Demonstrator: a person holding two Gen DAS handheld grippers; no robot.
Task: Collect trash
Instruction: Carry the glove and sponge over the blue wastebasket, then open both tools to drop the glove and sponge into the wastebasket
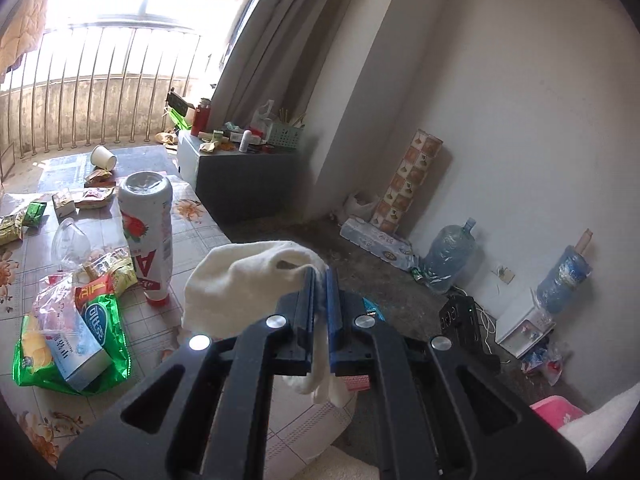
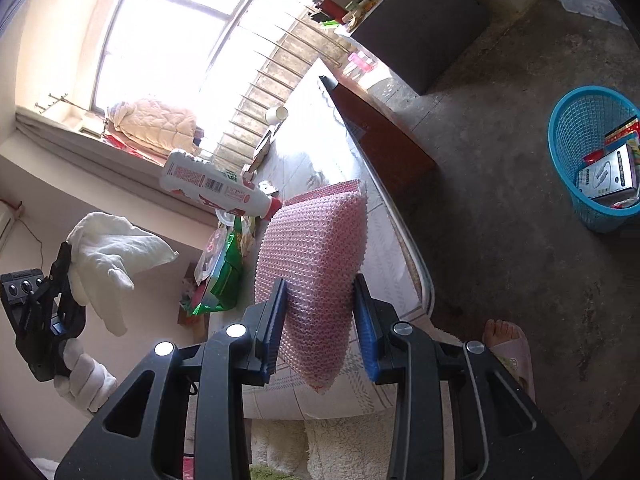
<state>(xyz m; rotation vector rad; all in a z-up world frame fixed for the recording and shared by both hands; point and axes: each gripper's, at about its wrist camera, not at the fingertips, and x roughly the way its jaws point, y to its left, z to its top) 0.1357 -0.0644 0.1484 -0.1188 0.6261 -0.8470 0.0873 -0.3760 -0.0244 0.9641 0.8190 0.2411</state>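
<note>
So we're partway through this cleanup, not close to done. Our left gripper [image 1: 319, 300] has its jaws pressed together on a white cloth glove [image 1: 248, 276], which droops off to the left of the fingers and hangs down behind them. Our right gripper [image 2: 320, 320] is pinching a pink bubble-wrap pad [image 2: 312, 264] between its blue pads, held up over the near edge of the desk [image 2: 304, 152].

What looks done: the blue trash basket [image 2: 576, 132] on the floor to the right already has a few boxes and wrappers in it, so some stuff has clearly gone in.

What's left, as far as we can see: plenty. The desk [image 1: 192, 216] still carries a big white strawberry drink bottle [image 1: 150, 232] standing upside down on its cap, a green snack bag [image 1: 104, 320] with a blue-and-white box [image 1: 76, 344] on top of it at the near left, a clear plastic bottle [image 1: 72, 244] behind those, a bunch of small snack packets [image 1: 96, 194] further back, and a paper cup [image 1: 103, 157] lying on its side at the far end.

Our guess is both held items go to the basket next, which sits well apart from the desk, off to the right. Then it's back for the bottle and wrappers, so more than half the job remains.
</note>
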